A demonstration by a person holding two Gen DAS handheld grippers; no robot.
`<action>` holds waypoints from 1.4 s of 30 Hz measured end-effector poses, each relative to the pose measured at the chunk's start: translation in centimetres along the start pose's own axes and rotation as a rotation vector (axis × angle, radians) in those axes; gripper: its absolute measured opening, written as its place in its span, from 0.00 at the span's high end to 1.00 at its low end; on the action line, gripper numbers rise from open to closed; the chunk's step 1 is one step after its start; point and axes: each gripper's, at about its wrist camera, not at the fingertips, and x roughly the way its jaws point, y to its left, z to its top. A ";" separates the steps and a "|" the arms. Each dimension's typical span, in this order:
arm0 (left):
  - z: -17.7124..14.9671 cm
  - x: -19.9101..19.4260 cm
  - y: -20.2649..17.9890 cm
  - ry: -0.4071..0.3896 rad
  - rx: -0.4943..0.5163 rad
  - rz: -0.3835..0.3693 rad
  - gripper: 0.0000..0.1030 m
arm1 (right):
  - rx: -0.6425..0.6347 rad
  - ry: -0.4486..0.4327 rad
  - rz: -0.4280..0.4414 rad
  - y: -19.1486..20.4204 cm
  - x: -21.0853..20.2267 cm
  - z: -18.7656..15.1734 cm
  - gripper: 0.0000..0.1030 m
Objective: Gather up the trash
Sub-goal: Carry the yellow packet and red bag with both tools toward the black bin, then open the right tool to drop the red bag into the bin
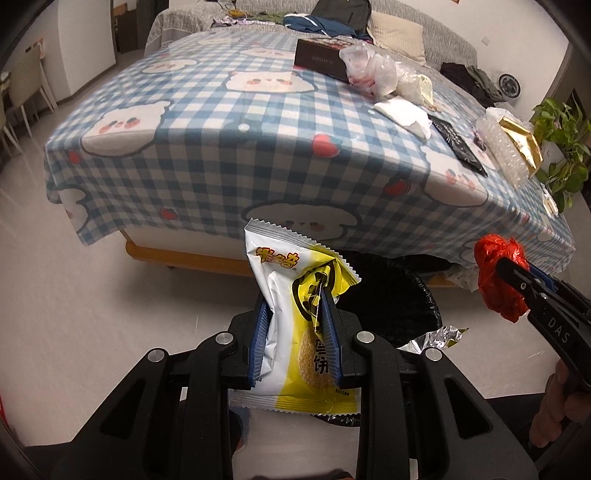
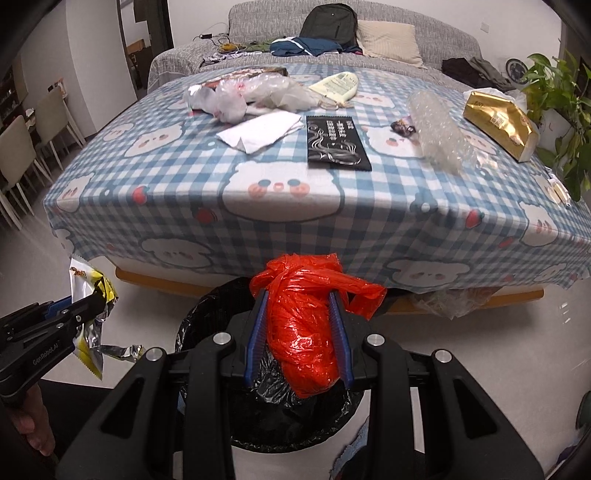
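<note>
Grey sofa point(image 2: 424, 55) with backpack point(image 2: 328, 22), pillow point(image 2: 388, 38); potted plant point(image 2: 554, 96), dining chairs point(image 2: 22, 147)

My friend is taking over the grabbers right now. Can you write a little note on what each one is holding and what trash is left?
Left gripper: shut on a snack wrapper.
Right gripper: shut on a red bag, held over the bin.
Bin stands on the floor at the table's near edge.
Done: both pieces picked up; neither dropped yet.
Left on the table: clear bags, white paper, black packet, bubble wrap, gold bag, small candy wrapper.
</note>
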 end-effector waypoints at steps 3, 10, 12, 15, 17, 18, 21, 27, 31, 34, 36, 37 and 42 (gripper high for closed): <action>-0.1 0.9 0.1 0.010 0.001 -0.005 0.74 | -0.004 0.017 -0.002 0.3 1.1 -0.4 0.70; -0.3 3.7 1.0 0.045 -0.016 -0.001 0.74 | -0.013 0.059 -0.002 0.7 4.0 -1.1 0.70; -0.3 4.3 1.2 0.049 -0.013 0.004 0.74 | -0.015 0.073 -0.004 0.8 4.9 -1.3 0.70; -0.4 5.3 1.7 0.057 -0.013 0.012 0.74 | -0.016 0.087 -0.004 1.0 6.0 -1.4 0.70; -0.6 5.9 2.0 0.062 -0.013 0.020 0.74 | -0.017 0.100 0.000 1.1 6.8 -1.6 0.70; -0.7 6.2 2.3 0.066 -0.013 0.023 0.74 | -0.016 0.106 0.000 1.2 7.2 -1.7 0.70; -1.0 7.3 3.1 0.079 -0.018 0.033 0.74 | -0.021 0.122 0.003 1.7 8.2 -2.0 0.70; -1.2 8.2 4.1 0.089 -0.024 0.047 0.74 | -0.035 0.149 0.011 2.9 10.0 -2.6 0.69; -1.3 8.4 4.9 0.090 -0.023 0.053 0.74 | -0.045 0.163 0.013 3.5 10.9 -3.1 0.69; -1.5 8.7 5.8 0.099 -0.033 0.058 0.74 | -0.048 0.166 0.014 3.6 11.2 -3.1 0.69; -1.6 8.7 6.0 0.103 -0.043 0.058 0.74 | -0.052 0.166 0.013 3.8 11.3 -3.1 0.67; -1.7 8.8 6.1 0.105 -0.045 0.057 0.74 | -0.054 0.166 0.012 3.9 11.3 -3.0 0.66; -2.1 8.7 5.9 0.110 -0.038 0.056 0.74 | -0.075 0.161 0.004 4.6 11.2 -3.0 0.57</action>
